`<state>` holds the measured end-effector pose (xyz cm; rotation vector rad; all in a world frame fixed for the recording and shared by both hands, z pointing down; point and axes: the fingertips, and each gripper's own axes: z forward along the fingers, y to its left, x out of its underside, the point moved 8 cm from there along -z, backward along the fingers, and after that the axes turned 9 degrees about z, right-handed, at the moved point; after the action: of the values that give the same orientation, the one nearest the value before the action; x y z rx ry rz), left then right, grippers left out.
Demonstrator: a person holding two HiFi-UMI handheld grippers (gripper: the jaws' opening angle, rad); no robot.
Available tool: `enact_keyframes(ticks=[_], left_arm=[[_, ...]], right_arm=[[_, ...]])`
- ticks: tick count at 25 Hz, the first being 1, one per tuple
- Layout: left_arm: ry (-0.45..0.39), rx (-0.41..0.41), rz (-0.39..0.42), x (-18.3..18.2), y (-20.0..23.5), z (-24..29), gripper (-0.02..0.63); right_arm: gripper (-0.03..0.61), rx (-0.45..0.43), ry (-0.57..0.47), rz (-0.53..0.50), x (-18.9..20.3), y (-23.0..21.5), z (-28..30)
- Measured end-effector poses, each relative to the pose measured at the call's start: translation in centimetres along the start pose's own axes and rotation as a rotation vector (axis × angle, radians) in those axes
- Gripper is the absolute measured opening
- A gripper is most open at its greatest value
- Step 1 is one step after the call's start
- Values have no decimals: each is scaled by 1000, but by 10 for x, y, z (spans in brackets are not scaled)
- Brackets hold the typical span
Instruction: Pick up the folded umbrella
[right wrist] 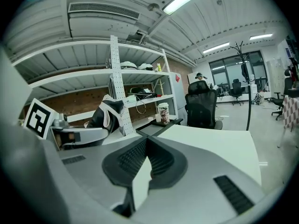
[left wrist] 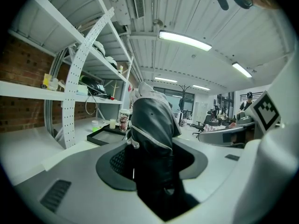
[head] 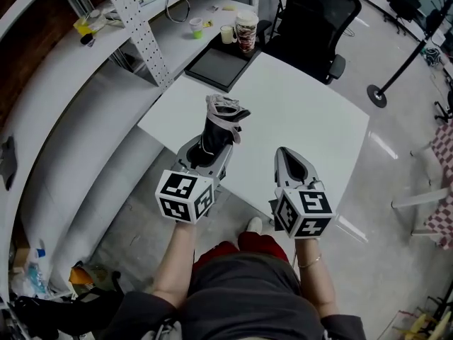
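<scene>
The folded umbrella (head: 221, 125), black with pale trim, sticks up out of my left gripper (head: 211, 147), which is shut on its lower end and holds it above the near left edge of the white table (head: 311, 112). In the left gripper view the umbrella (left wrist: 152, 120) fills the gap between the jaws of the left gripper (left wrist: 152, 150). My right gripper (head: 287, 156) hovers at the table's near edge, to the right of the umbrella, shut with nothing in it. In the right gripper view the jaws of the right gripper (right wrist: 146, 141) meet at their tips, with the umbrella (right wrist: 106, 113) off to the left.
A black tray (head: 219, 66) and paper cups (head: 245, 30) sit at the table's far corner. A black office chair (head: 311, 16) stands behind the table. White shelving with a perforated upright (head: 138, 27) runs along the left. A stanchion base (head: 377, 95) is on the floor at right.
</scene>
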<state>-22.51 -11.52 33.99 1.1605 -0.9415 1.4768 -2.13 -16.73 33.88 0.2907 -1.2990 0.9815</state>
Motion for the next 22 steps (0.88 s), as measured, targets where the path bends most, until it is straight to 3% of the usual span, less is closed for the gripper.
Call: enact_keyframes(ticks=[22], left_arm=[[-46,-48,-25,5,20,-64,207]], right_arm=[[17,-40,-40,-76,9,58,-16]])
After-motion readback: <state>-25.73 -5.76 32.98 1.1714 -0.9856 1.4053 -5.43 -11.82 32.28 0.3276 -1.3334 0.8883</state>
